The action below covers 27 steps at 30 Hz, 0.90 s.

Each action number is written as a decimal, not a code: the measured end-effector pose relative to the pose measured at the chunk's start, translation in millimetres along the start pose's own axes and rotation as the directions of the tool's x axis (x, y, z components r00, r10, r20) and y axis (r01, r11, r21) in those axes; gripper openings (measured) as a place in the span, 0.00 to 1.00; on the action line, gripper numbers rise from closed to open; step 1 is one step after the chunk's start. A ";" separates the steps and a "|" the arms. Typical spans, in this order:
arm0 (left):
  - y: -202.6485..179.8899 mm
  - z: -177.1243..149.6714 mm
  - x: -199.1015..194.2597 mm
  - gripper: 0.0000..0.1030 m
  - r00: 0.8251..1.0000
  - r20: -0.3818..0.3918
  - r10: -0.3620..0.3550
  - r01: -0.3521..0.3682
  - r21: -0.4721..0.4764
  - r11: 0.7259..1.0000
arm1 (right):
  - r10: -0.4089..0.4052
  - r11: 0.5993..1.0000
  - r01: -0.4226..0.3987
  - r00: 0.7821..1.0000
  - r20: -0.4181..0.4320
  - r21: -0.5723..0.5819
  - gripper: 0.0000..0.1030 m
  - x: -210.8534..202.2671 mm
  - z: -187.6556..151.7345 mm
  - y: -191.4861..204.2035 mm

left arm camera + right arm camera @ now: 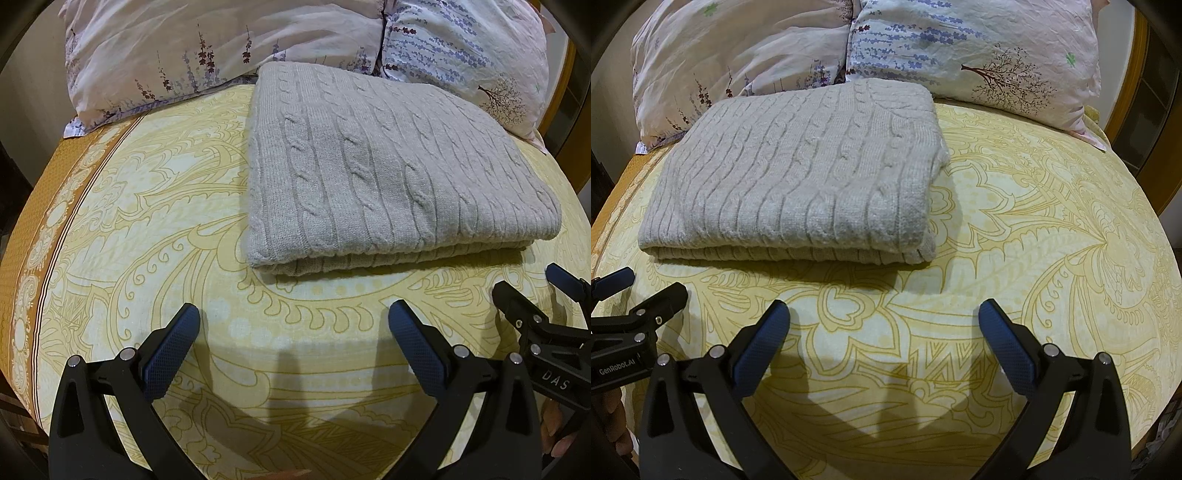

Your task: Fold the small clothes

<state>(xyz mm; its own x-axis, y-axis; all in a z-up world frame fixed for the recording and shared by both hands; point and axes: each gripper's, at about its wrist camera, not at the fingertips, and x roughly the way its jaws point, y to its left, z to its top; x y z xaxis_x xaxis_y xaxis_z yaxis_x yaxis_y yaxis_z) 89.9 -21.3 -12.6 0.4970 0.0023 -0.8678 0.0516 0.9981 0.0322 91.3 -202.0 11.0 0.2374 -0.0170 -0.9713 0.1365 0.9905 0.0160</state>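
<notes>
- The left gripper (293,325) hangs over the bedsheet (155,236) with its jaws spread wide and nothing between them; its blue pads (166,354) are clear of any fabric.
- The right gripper (884,325) is likewise released and empty, above the sheet to the right of the left one; each shows at the edge of the other's view.
- The grey cable-knit sweater (388,177) lies just beyond both tools, toward the far side of the bed, folded into a neat rectangle with its layered edge facing near. Its far edge is touching or nearly touching the pillows.
- Judged from how it lies, the fold looks finished or close to it.
- Risk: a pinch at the near edge could catch only the top layer, so a lift would peel the stack open.
- Risk: the thick knit is soft and heavy; lifting from one corner alone would probably let it sag and slide out of square.
- Risk: dragging it could ruck up the sheet beneath.
- Count: two grippers, one sweater, two floral pillows (979,59) at the far end, one patterned sheet.
</notes>
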 end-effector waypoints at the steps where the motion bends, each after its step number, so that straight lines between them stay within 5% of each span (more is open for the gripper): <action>1: 0.0 0.0 0.0 0.99 1.000 0.000 0.000 0.000 0.000 1.000 | 0.000 1.000 0.000 1.000 0.000 0.001 0.98 -0.1 0.1 -0.1; 27: 0.9 0.9 0.9 0.99 1.000 -0.006 0.001 -0.001 -0.002 1.000 | 0.000 1.000 0.000 1.000 0.001 0.000 0.98 0.1 -0.3 0.0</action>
<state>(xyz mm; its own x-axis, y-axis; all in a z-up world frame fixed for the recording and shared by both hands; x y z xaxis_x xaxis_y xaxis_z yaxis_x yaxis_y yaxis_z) 91.1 -20.5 -12.9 0.4916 0.0035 -0.8708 0.0496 0.9983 0.0320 91.1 -202.0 10.9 0.2385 -0.0173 -0.9710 0.1365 0.9905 0.0159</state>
